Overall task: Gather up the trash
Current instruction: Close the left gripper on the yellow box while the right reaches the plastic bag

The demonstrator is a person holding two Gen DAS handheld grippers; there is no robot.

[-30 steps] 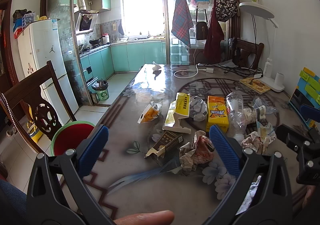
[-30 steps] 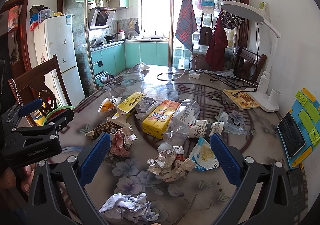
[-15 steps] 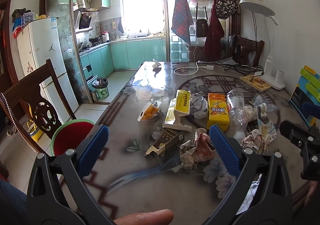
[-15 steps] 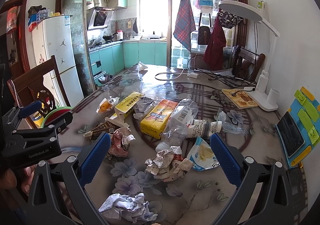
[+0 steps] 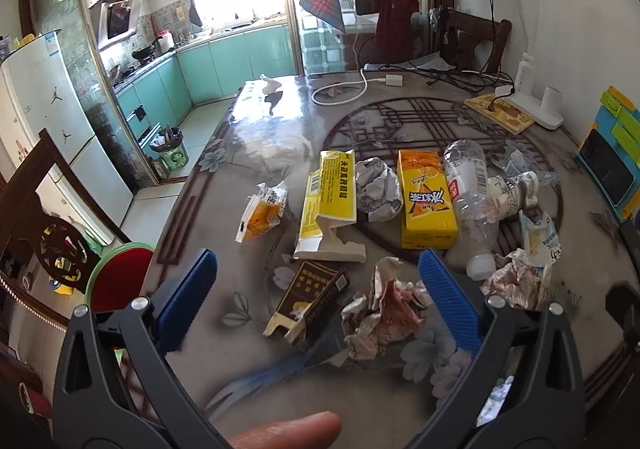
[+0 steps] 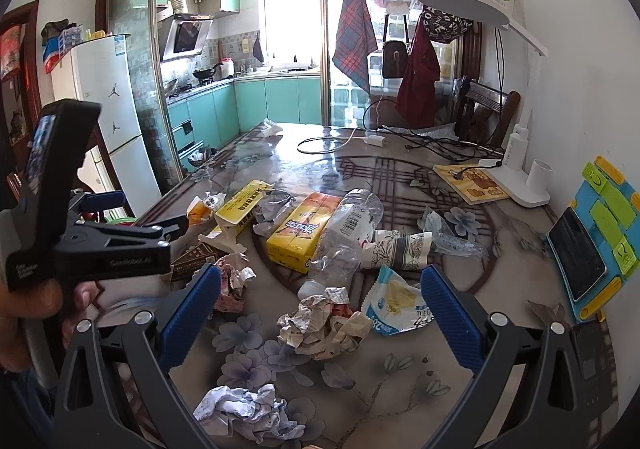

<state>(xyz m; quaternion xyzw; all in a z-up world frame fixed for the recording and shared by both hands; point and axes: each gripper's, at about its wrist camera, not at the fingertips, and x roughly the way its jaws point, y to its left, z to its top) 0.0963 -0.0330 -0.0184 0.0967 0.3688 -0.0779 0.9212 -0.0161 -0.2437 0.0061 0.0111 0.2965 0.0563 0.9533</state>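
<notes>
Trash litters the floral table (image 5: 248,345): a brown carton (image 5: 308,299), a crumpled reddish wrapper (image 5: 386,313), a torn yellow box (image 5: 330,201), an orange juice carton (image 5: 426,197), a clear plastic bottle (image 5: 468,189) and a snack bag (image 5: 262,211). My left gripper (image 5: 316,269) hovers open above the brown carton and the reddish wrapper. My right gripper (image 6: 320,291) is open over a crumpled paper wad (image 6: 326,323), with a white-blue packet (image 6: 398,305) and a grey paper ball (image 6: 244,411) nearby. The left gripper (image 6: 132,225) shows at the left of the right wrist view.
A red bin with a green rim (image 5: 118,281) stands on the floor beside a wooden chair (image 5: 36,209). A white desk lamp (image 6: 516,185), a book (image 6: 470,183), cables (image 6: 400,139) and a blue-green tablet case (image 6: 596,241) occupy the table's far and right sides.
Both grippers have moved forward and tipped down toward the trash. The left gripper now rises higher in the right wrist view. Both stay open.
</notes>
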